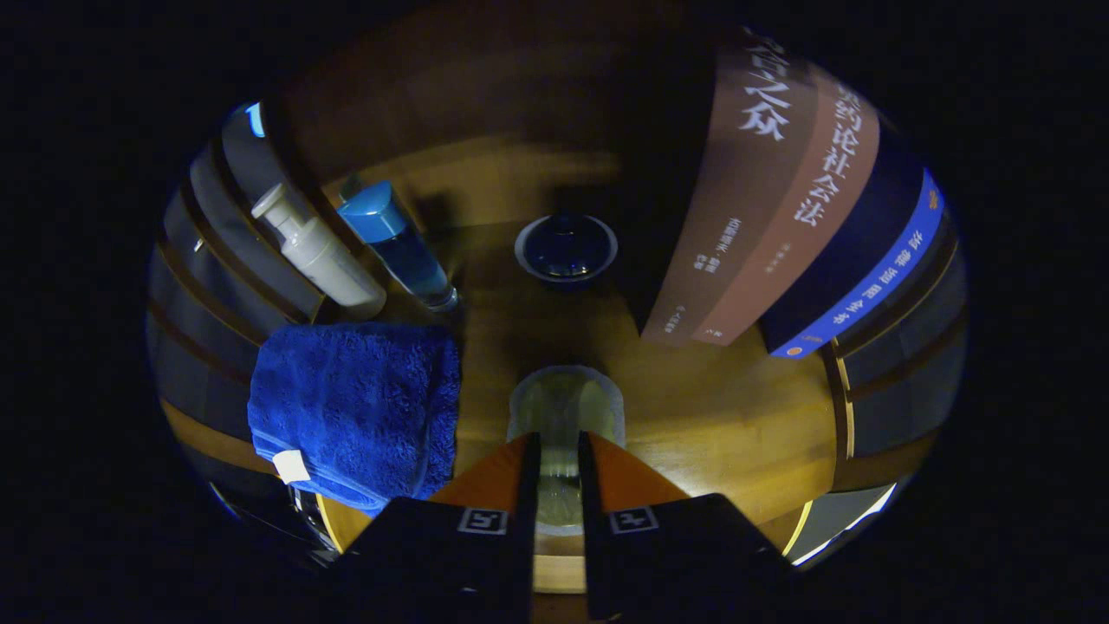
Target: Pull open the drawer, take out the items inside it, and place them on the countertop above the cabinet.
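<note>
ahead: bowl | left: towel | right: books | middle countertop free

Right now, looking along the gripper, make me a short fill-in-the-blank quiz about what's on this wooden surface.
1. The gripper fingers press on a clear ____.
2. The folded towel is ____ in colour.
3. Beside the white pump bottle leans a bottle with a ____ cap.
4. Beyond the fingers sits a dark lidded ____.

Missing: glass; blue; blue; bowl

the wooden countertop bears a blue towel, two bottles, a lidded bowl, a glass and upright books.
</note>
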